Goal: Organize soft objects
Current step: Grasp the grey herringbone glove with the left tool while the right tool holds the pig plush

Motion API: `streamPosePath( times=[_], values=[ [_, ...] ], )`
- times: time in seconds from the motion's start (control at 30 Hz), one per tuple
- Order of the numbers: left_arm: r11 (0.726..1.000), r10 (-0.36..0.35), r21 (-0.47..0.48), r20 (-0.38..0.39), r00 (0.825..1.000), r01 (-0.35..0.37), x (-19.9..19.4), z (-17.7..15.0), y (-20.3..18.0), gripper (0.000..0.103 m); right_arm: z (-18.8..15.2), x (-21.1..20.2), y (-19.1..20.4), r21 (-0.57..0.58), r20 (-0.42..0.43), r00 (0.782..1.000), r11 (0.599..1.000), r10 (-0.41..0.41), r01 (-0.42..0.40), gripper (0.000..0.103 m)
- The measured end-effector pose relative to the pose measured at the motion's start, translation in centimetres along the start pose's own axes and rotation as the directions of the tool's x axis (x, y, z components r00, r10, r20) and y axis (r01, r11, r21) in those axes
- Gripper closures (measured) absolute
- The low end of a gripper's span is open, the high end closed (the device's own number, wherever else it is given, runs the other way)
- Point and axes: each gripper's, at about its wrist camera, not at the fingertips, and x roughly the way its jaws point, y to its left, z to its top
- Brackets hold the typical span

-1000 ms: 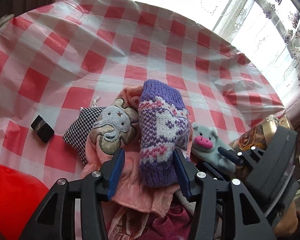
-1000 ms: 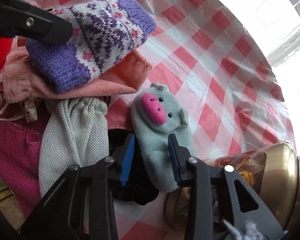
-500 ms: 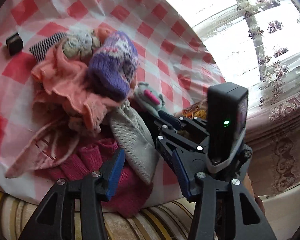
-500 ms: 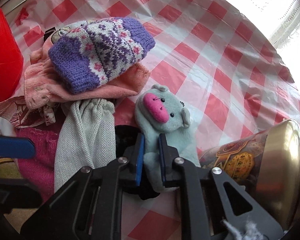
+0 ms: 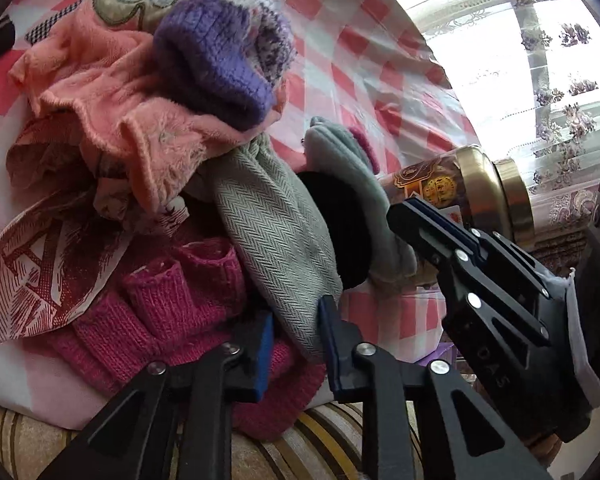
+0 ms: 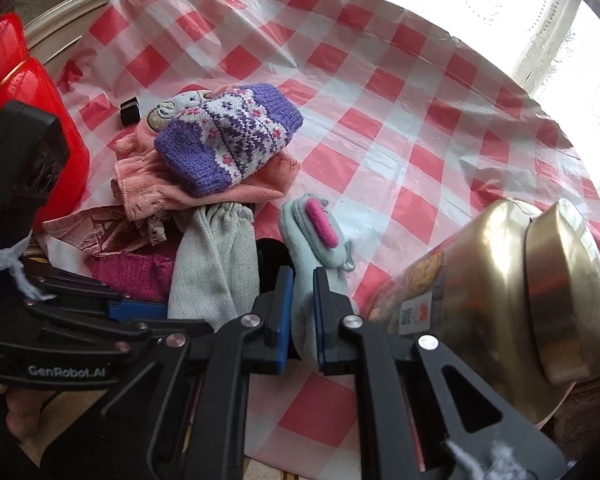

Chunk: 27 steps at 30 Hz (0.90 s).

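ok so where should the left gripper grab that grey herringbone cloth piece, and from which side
Take the grey herringbone cloth at its near, loose lower end, coming in from the table's near edge. That end hangs free over the magenta knit, while its far end is tucked under the pink garment. The left gripper already straddles that end, jaws open.

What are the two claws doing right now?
Left gripper: closing around the grey herringbone cloth; grip cannot be told.
Right gripper: shut on the pale blue pig toy.
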Motion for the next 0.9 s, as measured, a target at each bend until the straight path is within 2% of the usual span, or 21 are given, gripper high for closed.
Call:
streamPosePath(
  times=[0.17,0.37,0.5,0.57,0.7,0.83,0.9],
  values=[
    [0.998,0.017,0.054,0.041,0.999,-0.019,-0.7,-0.2,-1.1,0.093,-1.5,-1.6,-0.8,0.047,-0.001,0.999,0.998,0.036,-0.036,0.090],
    [0.998,0.015,0.065,0.095,0.995,-0.021,-2.3,-0.6,-1.4,0.093,-2.6,-2.0,-0.4,0.016,-0.003,1.000,1.000,0.014,-0.013,0.090],
    [0.997,0.016,0.075,0.113,0.993,-0.025,-3.3,-1.2,-1.3,0.093,-1.6,-0.6,-0.1,-0.026,-0.016,0.999,0.999,-0.048,0.047,0.081],
    [0.997,0.022,0.077,0.113,0.993,-0.031,-3.6,-1.5,-1.0,0.093,-1.0,0.2,-0.1,-0.040,-0.013,0.999,0.998,-0.040,0.039,0.080],
    [0.997,0.022,0.076,0.114,0.993,-0.031,-3.7,-1.5,-0.9,0.093,0.1,2.7,-0.6,-0.035,-0.056,0.997,0.998,-0.053,0.051,0.080],
    [0.997,0.021,0.078,0.112,0.993,-0.030,-3.6,-1.4,-0.9,0.093,1.0,4.4,-1.0,-0.004,-0.071,0.997,1.000,-0.010,0.010,0.080],
    [0.996,0.021,0.079,0.114,0.993,-0.030,-3.6,-1.4,-0.8,0.093,1.3,4.9,-1.3,0.019,-0.073,0.997,1.000,-0.001,0.003,0.083]
  ],
)
